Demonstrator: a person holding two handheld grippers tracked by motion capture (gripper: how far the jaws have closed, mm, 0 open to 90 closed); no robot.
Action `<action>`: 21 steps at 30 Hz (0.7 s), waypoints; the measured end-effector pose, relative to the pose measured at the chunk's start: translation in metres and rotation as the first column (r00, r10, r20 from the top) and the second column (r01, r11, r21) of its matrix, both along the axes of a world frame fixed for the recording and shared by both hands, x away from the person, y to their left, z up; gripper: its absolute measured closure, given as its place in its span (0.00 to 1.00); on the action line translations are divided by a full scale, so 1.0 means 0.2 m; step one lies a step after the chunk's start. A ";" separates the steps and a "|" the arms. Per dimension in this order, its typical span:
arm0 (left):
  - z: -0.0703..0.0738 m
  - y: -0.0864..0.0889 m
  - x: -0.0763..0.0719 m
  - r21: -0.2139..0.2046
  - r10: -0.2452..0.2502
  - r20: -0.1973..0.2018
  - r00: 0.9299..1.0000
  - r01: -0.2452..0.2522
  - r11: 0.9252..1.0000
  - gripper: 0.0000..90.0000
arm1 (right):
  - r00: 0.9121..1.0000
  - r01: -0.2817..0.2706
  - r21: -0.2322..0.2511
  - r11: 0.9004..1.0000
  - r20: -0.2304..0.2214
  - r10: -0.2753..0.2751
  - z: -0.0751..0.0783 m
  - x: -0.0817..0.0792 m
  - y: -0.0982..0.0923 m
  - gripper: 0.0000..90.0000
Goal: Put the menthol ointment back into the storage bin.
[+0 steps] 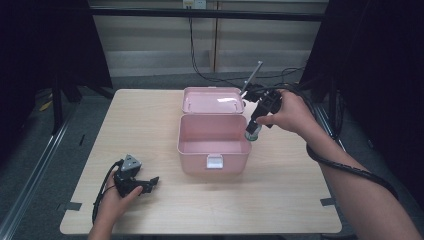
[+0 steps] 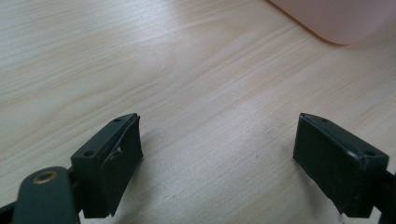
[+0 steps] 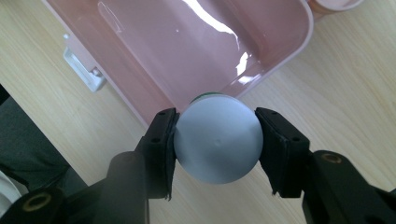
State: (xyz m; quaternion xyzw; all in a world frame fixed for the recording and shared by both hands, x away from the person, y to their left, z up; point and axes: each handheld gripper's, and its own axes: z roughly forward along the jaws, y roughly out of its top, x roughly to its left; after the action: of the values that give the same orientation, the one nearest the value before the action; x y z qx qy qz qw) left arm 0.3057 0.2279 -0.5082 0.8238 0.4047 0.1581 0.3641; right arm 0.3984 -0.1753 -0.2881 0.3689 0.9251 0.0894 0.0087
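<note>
Right claw [image 3: 215, 144] grips a white-capped bottle [image 3: 217, 138] at the pink box's [image 1: 214, 150] right rim.

The bottle hangs clamped between both pads, over the rim of the open box on the table [image 1: 150, 125]. Left claw [image 2: 217, 158] rests on the table near the front left, jaws wide, nothing between them.

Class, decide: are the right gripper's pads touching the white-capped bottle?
Touching. The right gripper view shows the right gripper with both pads pressed against the white-capped bottle, no gap either side.
</note>
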 end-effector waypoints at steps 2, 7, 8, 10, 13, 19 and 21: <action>0.00 0.00 0.00 0.000 0.000 0.000 1.000 0.000 1.000 0.17 | 1.000 0.003 0.001 1.000 -0.009 -0.003 0.00 0.01 0.03 0.56; 0.00 0.00 0.00 -0.007 0.001 -0.004 1.000 -0.001 1.000 0.17 | 1.000 0.020 -0.006 1.000 -0.014 -0.020 0.00 0.04 0.08 0.56; 0.00 0.00 0.00 -0.008 -0.003 -0.008 1.000 0.003 1.000 0.17 | 1.000 0.023 -0.003 1.000 -0.014 -0.023 -0.01 0.05 0.09 0.56; 0.00 0.00 0.00 -0.005 0.000 -0.004 1.000 -0.001 1.000 0.17 | 0.999 0.032 -0.011 0.999 -0.011 -0.032 0.00 0.06 0.11 0.56; 0.00 0.00 0.00 0.006 -0.002 0.002 1.000 0.002 1.000 0.17 | 0.999 0.049 -0.010 0.999 -0.006 -0.050 -0.01 0.08 0.12 0.56; 0.00 0.00 0.00 0.007 -0.002 0.002 1.000 0.002 1.000 0.17 | 0.994 0.108 0.002 0.994 -0.017 -0.108 -0.03 0.12 0.14 0.56; 0.00 0.00 0.00 0.007 -0.002 0.003 1.000 0.002 1.000 0.17 | 0.992 0.129 0.012 0.992 -0.016 -0.129 -0.04 0.13 0.14 0.56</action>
State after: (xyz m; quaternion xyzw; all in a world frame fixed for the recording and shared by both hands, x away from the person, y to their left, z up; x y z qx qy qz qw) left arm 0.3058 0.2280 -0.5081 0.8252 0.4029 0.1601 0.3620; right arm 0.4252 -0.1475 -0.2954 0.4286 0.8988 0.0919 0.0051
